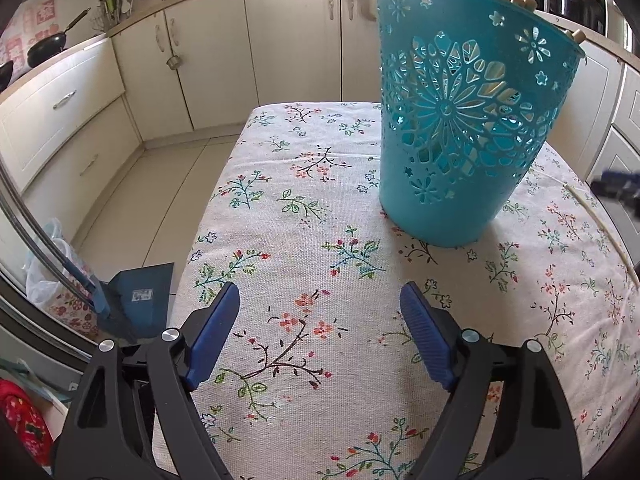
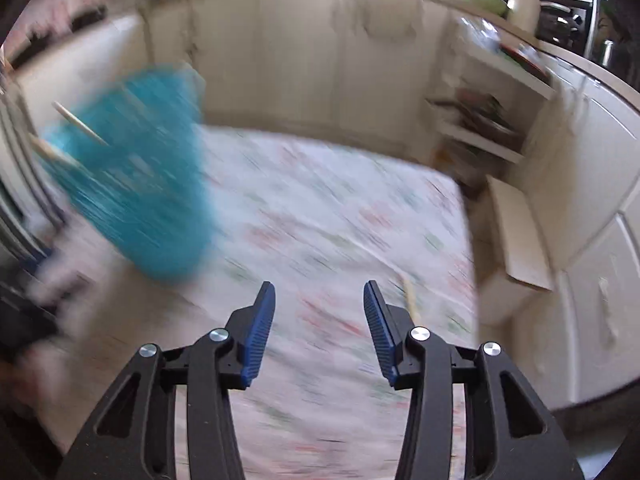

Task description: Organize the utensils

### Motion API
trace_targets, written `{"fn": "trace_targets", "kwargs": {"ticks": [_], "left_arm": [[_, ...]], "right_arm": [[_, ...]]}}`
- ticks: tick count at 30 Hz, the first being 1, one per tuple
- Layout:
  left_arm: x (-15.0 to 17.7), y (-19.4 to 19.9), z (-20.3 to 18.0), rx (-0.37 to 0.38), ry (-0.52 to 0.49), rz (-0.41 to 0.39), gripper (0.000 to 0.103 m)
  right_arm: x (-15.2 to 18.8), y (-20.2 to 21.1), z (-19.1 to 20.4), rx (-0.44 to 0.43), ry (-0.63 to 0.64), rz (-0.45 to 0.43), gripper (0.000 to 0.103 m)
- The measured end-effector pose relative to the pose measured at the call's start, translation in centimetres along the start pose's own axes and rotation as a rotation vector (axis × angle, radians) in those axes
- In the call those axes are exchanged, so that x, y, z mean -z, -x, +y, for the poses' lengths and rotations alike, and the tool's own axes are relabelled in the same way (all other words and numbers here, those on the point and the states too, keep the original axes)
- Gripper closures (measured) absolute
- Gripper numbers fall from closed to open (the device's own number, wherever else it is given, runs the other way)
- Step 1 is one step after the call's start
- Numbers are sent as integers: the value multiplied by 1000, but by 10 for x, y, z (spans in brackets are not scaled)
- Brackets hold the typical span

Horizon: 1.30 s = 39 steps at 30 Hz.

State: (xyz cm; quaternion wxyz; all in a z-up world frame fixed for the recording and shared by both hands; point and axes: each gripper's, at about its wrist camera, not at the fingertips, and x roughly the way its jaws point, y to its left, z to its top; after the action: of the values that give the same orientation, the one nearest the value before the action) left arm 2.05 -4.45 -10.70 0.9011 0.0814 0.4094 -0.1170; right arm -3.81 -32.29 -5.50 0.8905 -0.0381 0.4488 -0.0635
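A teal cut-out plastic basket (image 1: 460, 120) stands upright on the floral tablecloth (image 1: 312, 240), with wooden handles (image 1: 578, 36) poking above its far rim. My left gripper (image 1: 320, 312) is open and empty, low over the cloth, short of the basket. A thin wooden stick (image 1: 604, 228) lies on the cloth at the right edge. The right wrist view is motion-blurred: the basket (image 2: 136, 184) is at the left with wooden handles (image 2: 76, 124) sticking out. My right gripper (image 2: 320, 312) is open and empty above the cloth, with a wooden utensil (image 2: 410, 296) just beyond its right finger.
Cream kitchen cabinets (image 1: 280, 40) run around the table. A black pan (image 1: 48, 46) sits on the left counter. A blue box (image 1: 140, 292) and a plastic bag (image 1: 44, 272) lie on the floor at the table's left. Open shelves (image 2: 480, 120) and a cardboard box (image 2: 516, 232) stand at the right.
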Motion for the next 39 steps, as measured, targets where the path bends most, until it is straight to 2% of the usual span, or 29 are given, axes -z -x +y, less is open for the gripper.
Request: {"fn": "trace_targets", "kwargs": {"ticks": [5,7,9,12,13,14,15,17,18,20,21,22,23,24,25,27,30,31,33,36,39], "left_arm": [[-1,-2,-4,-13,-15,11,24],[-2,-2,-5,-16,-18,15,24],[-2,-3,-5,-19,-19,18,23],[-3,-5,-6,-20,-18,22,23],[-4,-5,-6,-21,-19,23,23],[-4,-6,-6,-22,-20,25,23],[-4,-6,-7,-23,-23,26,23],[-4,-6,-7,-23,-24,28,23],[-4,-6,-7,-23,-25,28,23],[-4,-6,-7,-23,-25,29,22],[-4,-6,-7,-23,-25,29,22],[-4,-6,-7,-24,-26,28,22],[-3,-6,-7,-24,-27,28,22],[-3,-6,-7,-25,-29,28,21],[-3,-6,-7,-26,-30,28,21],[-3,-6,-7,-27,-31,30,21],[-3,-5,-5,-24,-24,30,21],[-3,-5,-5,-22,-21,31,21],[-3,-5,-3,-17,-15,31,20],[-2,-5,-1,-9,-5,27,20],[-2,-2,2,0,12,18,20]], "right_arm": [[13,-40,-47,58,-93,74,58],[18,-47,-62,8,-152,81,61],[17,-49,-66,7,-135,78,63],[16,-44,-54,6,-64,88,82],[17,-43,-49,3,-33,95,93],[17,-42,-45,-1,-19,102,97],[17,-43,-43,-7,-20,107,97],[14,-37,-44,-100,-105,102,97],[11,-30,-45,-132,-147,81,97],[-2,-4,-48,-256,-259,4,97],[-12,17,-47,-341,-318,-62,97],[-22,31,-46,-391,-347,-111,97],[-37,54,-43,-462,-380,-195,97],[-48,68,-39,-500,-393,-255,97],[-65,92,-31,-544,-401,-355,97],[-90,123,-14,-575,-409,-504,97],[-129,146,28,-530,-393,-691,97],[-136,144,36,-530,-390,-709,97],[-149,130,63,-437,-369,-736,97],[-152,98,87,-338,-323,-697,97],[-130,79,90,-332,-326,-608,96]]}}
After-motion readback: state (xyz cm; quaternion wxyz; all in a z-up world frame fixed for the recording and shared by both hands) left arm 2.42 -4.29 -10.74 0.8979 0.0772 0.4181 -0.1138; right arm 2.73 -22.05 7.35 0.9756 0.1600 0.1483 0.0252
